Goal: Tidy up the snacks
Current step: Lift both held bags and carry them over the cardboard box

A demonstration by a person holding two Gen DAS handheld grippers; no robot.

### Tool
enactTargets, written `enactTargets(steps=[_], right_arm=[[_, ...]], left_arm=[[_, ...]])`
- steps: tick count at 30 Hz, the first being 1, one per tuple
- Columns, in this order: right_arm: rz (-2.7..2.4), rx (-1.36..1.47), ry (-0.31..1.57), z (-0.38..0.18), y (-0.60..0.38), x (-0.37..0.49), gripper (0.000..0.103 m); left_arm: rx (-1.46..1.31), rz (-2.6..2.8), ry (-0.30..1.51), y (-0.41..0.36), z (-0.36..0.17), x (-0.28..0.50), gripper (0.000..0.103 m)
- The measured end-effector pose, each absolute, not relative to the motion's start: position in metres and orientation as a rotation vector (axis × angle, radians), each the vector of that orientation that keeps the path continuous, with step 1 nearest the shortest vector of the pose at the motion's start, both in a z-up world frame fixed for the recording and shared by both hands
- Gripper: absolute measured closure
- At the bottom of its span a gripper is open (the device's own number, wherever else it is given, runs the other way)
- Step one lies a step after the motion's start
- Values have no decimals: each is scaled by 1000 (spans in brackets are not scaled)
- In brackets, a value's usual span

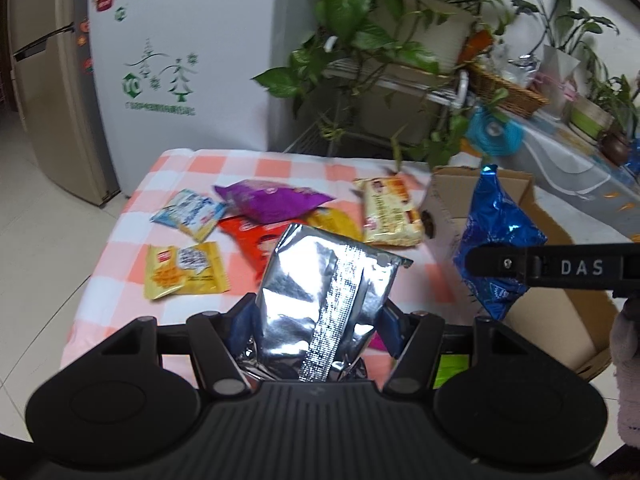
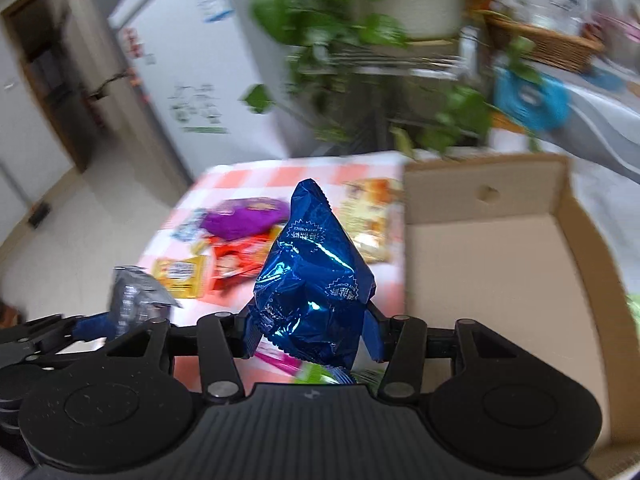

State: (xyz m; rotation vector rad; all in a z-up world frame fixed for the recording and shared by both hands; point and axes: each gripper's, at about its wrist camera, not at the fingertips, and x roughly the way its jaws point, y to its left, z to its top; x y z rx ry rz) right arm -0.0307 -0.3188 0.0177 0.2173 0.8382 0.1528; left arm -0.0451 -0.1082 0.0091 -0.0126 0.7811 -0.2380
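Table (image 1: 132,216) under a pink-and-white checked cloth, ahead of and below both grippers. Cardboard box (image 2: 500,264), open-topped, ahead and to the right of the right gripper (image 2: 312,332); visible floor bare, walls low, one round hole in the far wall (near corner hidden behind the gripper body). Silver foil packet (image 1: 320,288) clamped upright between the blue pads of the left gripper (image 1: 316,320), back seam toward the camera, raised clear of the cloth. Blue foil packet (image 2: 312,272) pinched in the right gripper, jaws drawn tight on its lower half, crumpled tip pointing up; positioned just left of the box's near wall, not inside it. Loose snacks on the cloth beyond the left gripper: purple bag (image 1: 272,200) overlapping a red bag (image 1: 256,240); pale yellow packet (image 1: 392,212) farther right, close to the box; yellow packet (image 1: 184,268) to the near left; light blue packet (image 1: 192,212) beyond it. Pink and green wrappers partly visible beneath the right gripper, kind not discernible.
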Motion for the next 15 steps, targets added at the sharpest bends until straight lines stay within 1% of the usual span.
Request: enactTargets(steps=[7, 15], right_arm=[[63, 269, 780, 28, -358, -42, 47], [-56, 249, 792, 25, -379, -41, 47]], left_arm=[[-24, -323, 779, -144, 19, -46, 42], [-32, -424, 784, -194, 21, -41, 42]])
